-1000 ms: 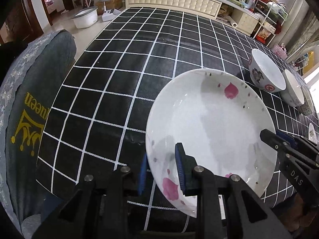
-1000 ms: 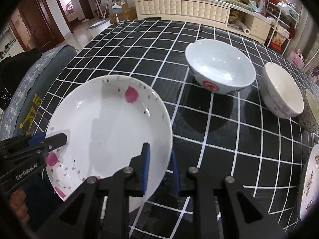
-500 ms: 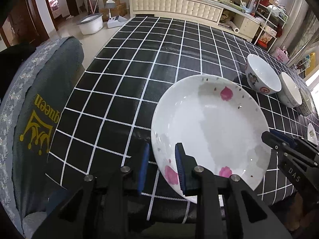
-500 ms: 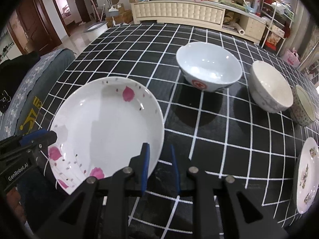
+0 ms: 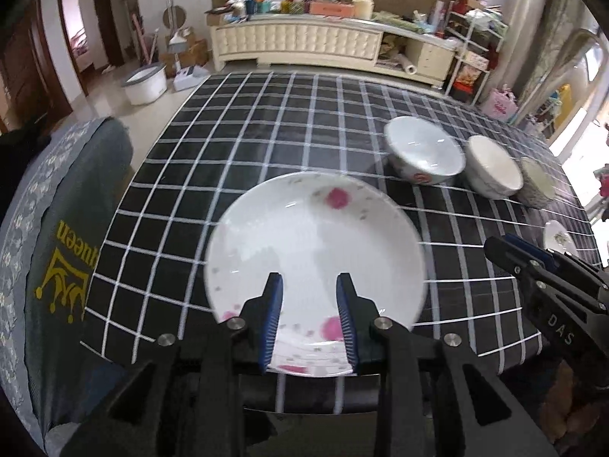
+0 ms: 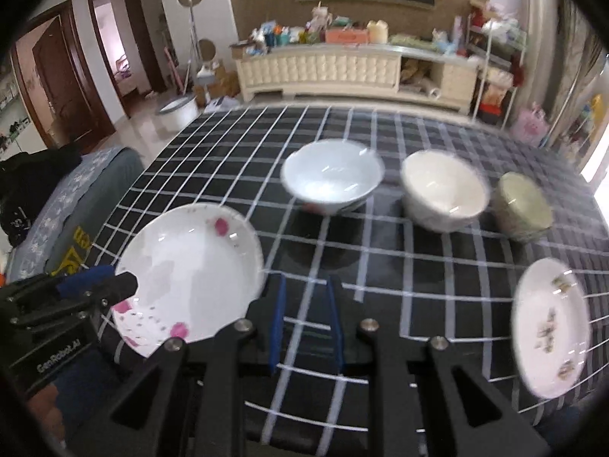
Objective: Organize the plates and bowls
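Note:
A white plate with pink flowers lies flat near the front left corner of the black checked table. My left gripper hovers over the plate's near rim. Its jaws are opening and its pads do not press on the plate. My right gripper hangs just right of the plate, slightly open, with only tablecloth between its fingers. Behind stand a white bowl with a red mark, a cream bowl and a small patterned bowl.
A small plate with a green print lies at the table's right front. A grey chair cushion with a yellow crown print stands against the table's left edge. A cluttered cream sideboard runs behind the table.
Both grippers have risen and drawn back from the flowered plate, whose rim no longer sits between either pair of jaws. The left jaws have widened a little. The plate stays on the table.

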The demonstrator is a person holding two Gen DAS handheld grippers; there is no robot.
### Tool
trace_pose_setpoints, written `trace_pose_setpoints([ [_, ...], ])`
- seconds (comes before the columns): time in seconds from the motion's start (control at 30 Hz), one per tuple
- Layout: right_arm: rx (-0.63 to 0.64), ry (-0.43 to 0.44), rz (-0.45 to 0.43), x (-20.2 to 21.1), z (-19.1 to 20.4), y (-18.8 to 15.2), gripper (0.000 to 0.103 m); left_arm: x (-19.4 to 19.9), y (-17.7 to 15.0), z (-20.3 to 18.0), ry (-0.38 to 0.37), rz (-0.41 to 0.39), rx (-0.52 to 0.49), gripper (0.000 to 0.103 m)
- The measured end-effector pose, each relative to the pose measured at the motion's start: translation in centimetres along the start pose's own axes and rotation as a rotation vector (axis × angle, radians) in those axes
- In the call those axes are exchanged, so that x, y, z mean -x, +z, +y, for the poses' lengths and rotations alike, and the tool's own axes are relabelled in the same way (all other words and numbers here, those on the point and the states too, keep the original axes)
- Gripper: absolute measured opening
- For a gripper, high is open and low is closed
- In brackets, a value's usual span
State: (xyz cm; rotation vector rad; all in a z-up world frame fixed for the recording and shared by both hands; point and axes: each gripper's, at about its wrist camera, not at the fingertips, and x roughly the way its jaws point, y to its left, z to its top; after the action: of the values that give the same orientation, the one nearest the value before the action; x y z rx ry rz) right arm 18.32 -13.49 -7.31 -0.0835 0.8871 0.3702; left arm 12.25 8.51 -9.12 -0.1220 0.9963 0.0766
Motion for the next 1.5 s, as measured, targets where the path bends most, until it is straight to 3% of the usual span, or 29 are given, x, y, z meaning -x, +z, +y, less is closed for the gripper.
trace_pose_setpoints([
  [0.1, 0.015, -0.032, 0.002, 1.0, -1.3, 0.0, 0.028, 0.7, 0.1, -2.1, -0.017, -0.036, -0.035, 0.032],
  [0.2, 0.002, -0.045, -0.002, 2.1, -2.9, -0.3, 0.047, 1.0, 0.2, -4.2, -0.034, -0.047, -0.073, 0.033],
  [0.27, 0.006, -0.081, -0.021, 3.1, -4.1, -0.6, 0.071, 1.2, 0.3, -5.7, -0.052, -0.06, -0.098, 0.033],
  [0.33, 0.01, -0.112, -0.027, 3.9, -5.0, -0.8, 0.077, 1.4, 0.3, -7.3, -0.061, -0.072, -0.128, 0.035],
  [0.4, 0.005, -0.133, -0.036, 4.7, -6.1, -0.9, 0.077, 1.8, 0.3, -8.7, -0.082, -0.078, -0.149, 0.041],
  [0.63, -0.072, -0.16, -0.063, 7.3, -10.8, -1.7, 0.078, 2.1, 0.3, -14.1, -0.151, -0.068, -0.215, 0.048],
  [0.97, -0.168, -0.207, -0.041, 8.7, -17.9, -3.4, 0.079, 1.8, 0.8, -22.5, -0.23, -0.073, -0.317, 0.073],
  [1.5, -0.281, -0.235, 0.048, 7.0, -26.6, -6.0, 0.079, -3.5, 0.7, -31.0, -0.259, 0.043, -0.404, 0.073],
])
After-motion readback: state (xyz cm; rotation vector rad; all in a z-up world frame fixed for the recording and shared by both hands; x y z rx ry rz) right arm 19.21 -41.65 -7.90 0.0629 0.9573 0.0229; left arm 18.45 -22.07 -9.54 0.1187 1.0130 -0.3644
